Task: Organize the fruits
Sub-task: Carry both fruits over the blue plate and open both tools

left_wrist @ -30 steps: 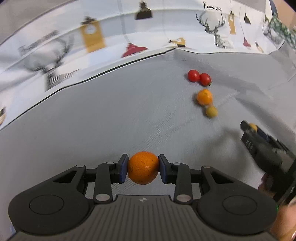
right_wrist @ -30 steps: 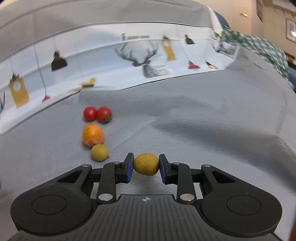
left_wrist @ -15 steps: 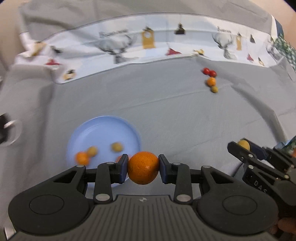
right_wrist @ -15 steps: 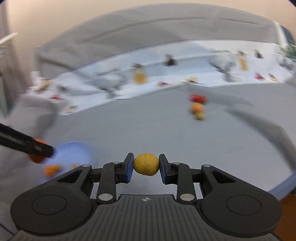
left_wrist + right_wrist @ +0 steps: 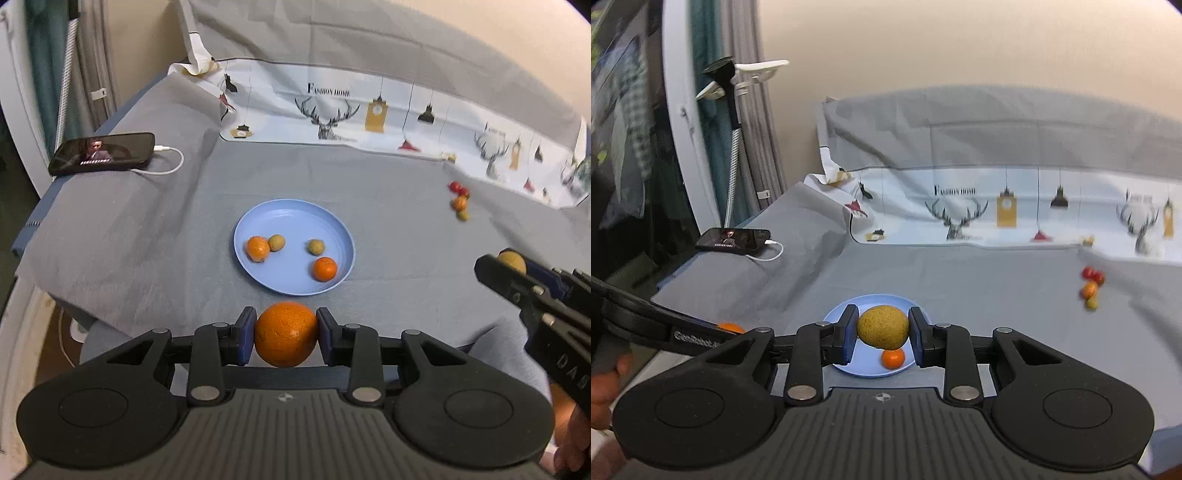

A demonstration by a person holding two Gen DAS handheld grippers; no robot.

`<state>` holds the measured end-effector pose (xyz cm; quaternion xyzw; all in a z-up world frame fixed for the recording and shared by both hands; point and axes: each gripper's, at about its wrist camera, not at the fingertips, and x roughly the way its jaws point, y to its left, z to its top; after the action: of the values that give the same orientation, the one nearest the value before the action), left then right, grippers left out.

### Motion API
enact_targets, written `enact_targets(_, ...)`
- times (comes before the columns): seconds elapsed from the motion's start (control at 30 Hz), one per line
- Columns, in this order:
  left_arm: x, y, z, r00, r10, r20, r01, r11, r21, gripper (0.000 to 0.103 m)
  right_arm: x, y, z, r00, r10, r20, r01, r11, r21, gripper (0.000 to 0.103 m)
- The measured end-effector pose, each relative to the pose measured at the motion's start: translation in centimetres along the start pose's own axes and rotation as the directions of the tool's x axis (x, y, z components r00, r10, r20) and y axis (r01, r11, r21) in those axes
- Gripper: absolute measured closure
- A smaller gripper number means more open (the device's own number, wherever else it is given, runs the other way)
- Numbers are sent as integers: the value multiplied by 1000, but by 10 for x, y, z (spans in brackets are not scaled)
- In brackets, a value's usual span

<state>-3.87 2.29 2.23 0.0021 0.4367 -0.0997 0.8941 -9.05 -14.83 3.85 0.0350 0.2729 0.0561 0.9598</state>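
My left gripper (image 5: 285,334) is shut on an orange (image 5: 285,338), held just short of the near rim of a blue plate (image 5: 288,216). The plate holds two small oranges (image 5: 325,268) and two yellow-green fruits (image 5: 316,246). My right gripper (image 5: 882,332) is shut on a yellow-green fruit (image 5: 882,326), above the plate's (image 5: 842,312) near side; it also shows at the right in the left wrist view (image 5: 511,264). Loose fruit, two red tomatoes (image 5: 458,187), an orange (image 5: 460,202) and a yellow-green fruit (image 5: 463,215), lie at the far right.
A phone (image 5: 103,153) with a white charging cable (image 5: 168,162) lies at the far left on the grey cloth. A printed white sheet (image 5: 388,118) runs along the back. The surface's left edge drops off near a curtain (image 5: 738,110) and a clamp stand (image 5: 729,92).
Both grippers have swung left, away from the loose fruit, carrying their fruits. The blue plate has come into view and now lies straight ahead of both.
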Motion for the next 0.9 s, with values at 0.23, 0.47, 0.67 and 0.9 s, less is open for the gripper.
enact_targets(0.23,-23,0,-11,997,-27,66,28,1000,-11,64,-20,24,-8,1000,-16,15,17,994,-109,72)
enact_targets(0.47,-25,3,-14,997,-37,71,39,999,-25,64,-21,29,-9,1000,-21,13,22,992,-121,72)
enact_targets(0.67,-21,5,-15,997,-42,63,44,999,-26,64,-18,28,-10,1000,-18,3,18,992,-126,73)
enact_targets(0.9,-13,8,-13,998,-41,45,43,998,-35,64,-10,26,-11,1000,-19,-20,16,993,-121,73)
